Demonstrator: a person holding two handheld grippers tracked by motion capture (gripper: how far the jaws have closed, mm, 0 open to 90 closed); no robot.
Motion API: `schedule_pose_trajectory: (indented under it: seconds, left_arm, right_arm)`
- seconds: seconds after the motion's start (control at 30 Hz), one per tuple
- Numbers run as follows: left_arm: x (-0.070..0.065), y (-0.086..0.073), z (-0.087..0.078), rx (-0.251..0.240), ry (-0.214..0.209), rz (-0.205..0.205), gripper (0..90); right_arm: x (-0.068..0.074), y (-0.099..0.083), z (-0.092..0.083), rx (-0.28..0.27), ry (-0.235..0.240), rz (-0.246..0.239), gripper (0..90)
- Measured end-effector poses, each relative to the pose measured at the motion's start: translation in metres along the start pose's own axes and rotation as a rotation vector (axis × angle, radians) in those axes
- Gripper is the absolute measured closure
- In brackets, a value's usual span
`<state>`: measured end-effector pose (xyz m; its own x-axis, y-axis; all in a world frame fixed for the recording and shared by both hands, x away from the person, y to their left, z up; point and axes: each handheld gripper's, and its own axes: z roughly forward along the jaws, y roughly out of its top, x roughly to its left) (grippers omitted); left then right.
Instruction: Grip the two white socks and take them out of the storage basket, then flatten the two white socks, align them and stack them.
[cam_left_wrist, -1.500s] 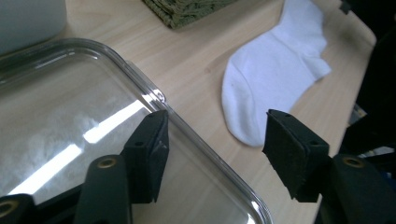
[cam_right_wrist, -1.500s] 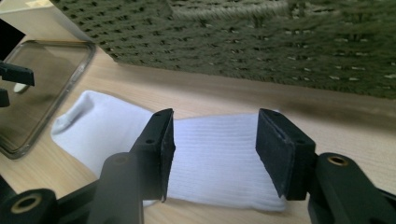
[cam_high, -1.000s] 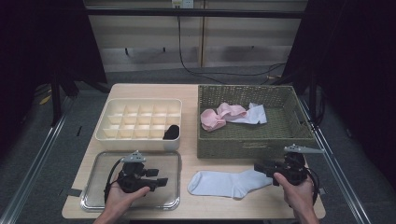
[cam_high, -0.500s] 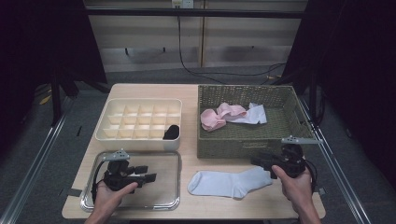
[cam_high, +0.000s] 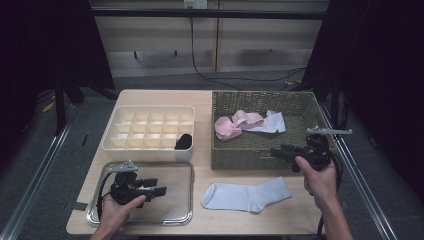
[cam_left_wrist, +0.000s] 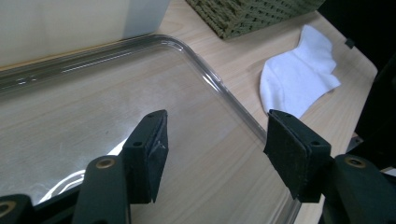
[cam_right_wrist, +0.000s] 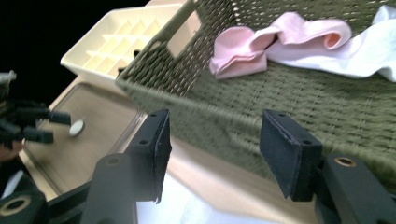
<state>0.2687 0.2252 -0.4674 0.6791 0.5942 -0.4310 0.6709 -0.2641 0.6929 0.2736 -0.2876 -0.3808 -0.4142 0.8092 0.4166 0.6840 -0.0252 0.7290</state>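
My left tool (cam_high: 155, 187) hovers over the clear tray (cam_high: 180, 216) at the near left corner of the table (cam_high: 200, 165), its jaws apart with nothing between them; they have just been opening a little further. In the left gripper view the tray's rim (cam_left_wrist: 224, 93) runs between the two pads (cam_left_wrist: 292, 149), and the white sock (cam_left_wrist: 299, 79) lies flat on the table beyond and to the right of that rim, well apart from this tool. My right tool (cam_high: 280, 152) is held at the near wall of the woven basket (cam_high: 235, 155), jaws apart and empty, pointing across toward my left tool. The white sock (cam_high: 247, 196) lies below and just ahead of this tool, not touched by it; in the right gripper view its edge (cam_right_wrist: 187, 205) shows beneath the pads. Past the basket wall (cam_right_wrist: 187, 79), a pink sock (cam_right_wrist: 252, 51) and another white sock (cam_right_wrist: 369, 51) lie inside the basket, touching each other. Farther beyond stands the cream divided box (cam_high: 150, 132), with a dark item (cam_high: 183, 141) in one compartment at its near corner on the basket side.
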Motion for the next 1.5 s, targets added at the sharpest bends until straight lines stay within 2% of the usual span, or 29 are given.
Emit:
schedule_pose_trajectory:
  seconds: [0.07,0.13,0.27,0.47,0.6,0.67,0.73,0.87,0.97,1.07,1.2,1.27,1.37,1.5]
  left_arm:
    - [0.000,0.001,0.003,0.012,0.009,-0.021,36.5]
    - [-0.001,0.001,0.004,0.005,0.003,-0.014,36.1]
    - [-0.003,0.000,0.005,0.013,0.008,-0.006,35.9]
    - [-0.002,0.000,0.003,0.011,0.017,0.002,35.9]
    - [0.001,0.001,0.003,0.003,0.027,-0.011,35.4]
    - [0.002,0.001,0.003,0.004,0.031,-0.011,35.4]
    - [0.002,0.001,0.003,0.006,0.028,-0.009,35.4]
    - [0.002,0.001,0.004,0.016,0.025,-0.003,35.4]
    - [0.001,0.001,0.004,0.014,0.020,-0.002,35.4]
    - [-0.001,0.000,0.002,0.013,0.055,0.009,33.8]
    - [0.001,0.001,0.002,0.007,0.037,0.001,33.1]
    - [0.003,0.001,0.002,-0.001,0.026,-0.015,33.1]
    - [0.005,0.001,0.000,-0.003,0.035,-0.016,32.9]
    - [0.004,0.001,-0.002,-0.006,0.030,-0.010,32.9]
  right_arm:
    - [-0.003,0.005,0.005,0.020,-0.012,-0.002,41.2]
    - [-0.005,0.009,0.011,0.038,-0.018,-0.016,39.5]
    - [-0.011,0.013,0.017,0.021,-0.028,0.005,39.0]
    - [-0.021,0.020,0.029,0.058,-0.066,0.013,37.4]
    - [-0.027,0.031,0.038,0.066,-0.076,0.006,37.1]
    - [-0.032,0.037,0.045,0.067,-0.066,0.021,37.1]
    - [-0.035,0.043,0.050,0.076,-0.083,0.018,37.7]
    - [-0.038,0.052,0.057,0.087,-0.079,0.013,36.5]
    - [-0.041,0.057,0.061,0.093,-0.096,0.000,39.4]
    - [-0.047,0.060,0.065,0.100,-0.117,0.008,40.6]
    - [-0.056,0.064,0.072,0.127,-0.131,0.007,43.7]
    - [-0.061,0.066,0.076,0.126,-0.132,0.022,44.8]
    - [-0.069,0.069,0.079,0.126,-0.140,0.054,48.1]
    - [-0.071,0.075,0.084,0.157,-0.168,0.036,51.3]
